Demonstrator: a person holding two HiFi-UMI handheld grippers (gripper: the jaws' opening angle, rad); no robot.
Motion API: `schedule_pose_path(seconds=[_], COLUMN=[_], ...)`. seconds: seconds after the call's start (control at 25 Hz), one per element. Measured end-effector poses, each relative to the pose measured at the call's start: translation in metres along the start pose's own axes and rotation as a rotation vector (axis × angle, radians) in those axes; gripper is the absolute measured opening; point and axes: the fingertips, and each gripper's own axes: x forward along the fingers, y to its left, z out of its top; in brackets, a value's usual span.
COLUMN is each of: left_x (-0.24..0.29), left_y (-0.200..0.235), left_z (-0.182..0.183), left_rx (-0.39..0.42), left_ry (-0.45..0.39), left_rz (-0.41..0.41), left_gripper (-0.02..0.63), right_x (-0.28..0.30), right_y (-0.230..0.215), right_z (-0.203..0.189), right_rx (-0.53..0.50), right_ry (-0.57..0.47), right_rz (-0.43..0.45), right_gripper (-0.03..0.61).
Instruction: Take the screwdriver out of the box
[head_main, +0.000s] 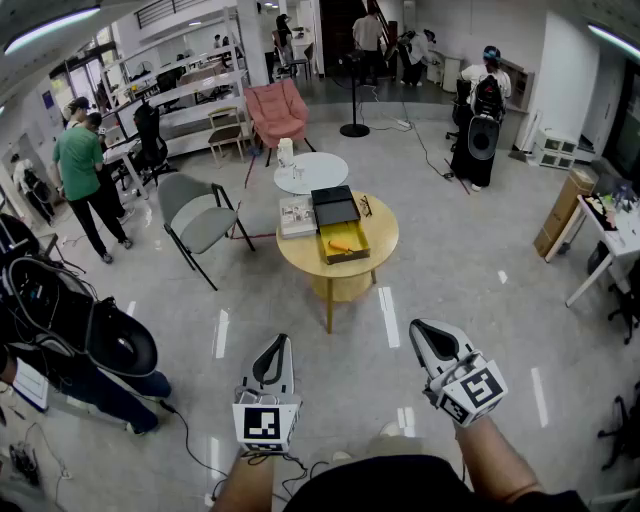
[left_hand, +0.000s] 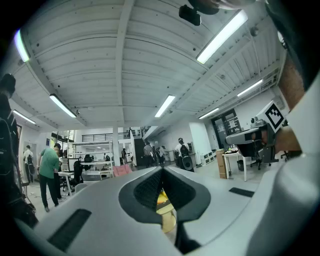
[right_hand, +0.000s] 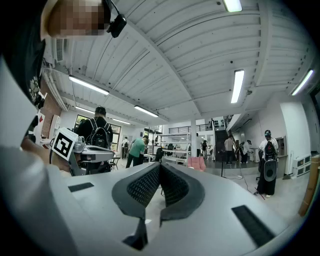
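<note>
Several steps ahead stands a round wooden table (head_main: 383, 243). An open yellow box (head_main: 343, 243) sits on it, its black lid (head_main: 335, 206) lying behind. Inside the box lies an orange screwdriver (head_main: 341, 246). My left gripper (head_main: 277, 346) and right gripper (head_main: 424, 331) are held level over the floor, well short of the table, both shut with nothing between the jaws. In the left gripper view the jaw tips of the left gripper (left_hand: 162, 171) meet, and the yellow box (left_hand: 163, 199) shows below them. The right gripper (right_hand: 160, 166) points past the table into the room.
A grey chair (head_main: 200, 215) stands left of the table, with a small white round table (head_main: 311, 172) and a pink armchair (head_main: 277, 110) behind. A booklet (head_main: 297, 216) and glasses (head_main: 366, 206) lie by the box. Black gear (head_main: 60, 310) is near left, a white desk (head_main: 610, 228) at right. Several people stand further off.
</note>
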Motion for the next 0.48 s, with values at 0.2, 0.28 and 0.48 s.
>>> schedule_pose_path(seconds=[0.2, 0.28, 0.48], left_x=[0.009, 0.013, 0.033], left_y=[0.009, 0.01, 0.017], left_z=[-0.004, -0.005, -0.01], left_rx=[-0.002, -0.001, -0.014], left_ry=[-0.009, -0.013, -0.012], left_rz=[-0.015, -0.021, -0.008], left_gripper=[0.014, 0.014, 0.014], right_x=[0.015, 0.019, 0.036], right_y=[0.0, -0.003, -0.021], right_z=[-0.004, -0.006, -0.013], right_rx=[0.004, 0.004, 0.003], right_ry=[-0.005, -0.012, -0.016], right_rz=[-0.008, -0.01, -0.026], right_gripper=[0.014, 0.014, 0.014])
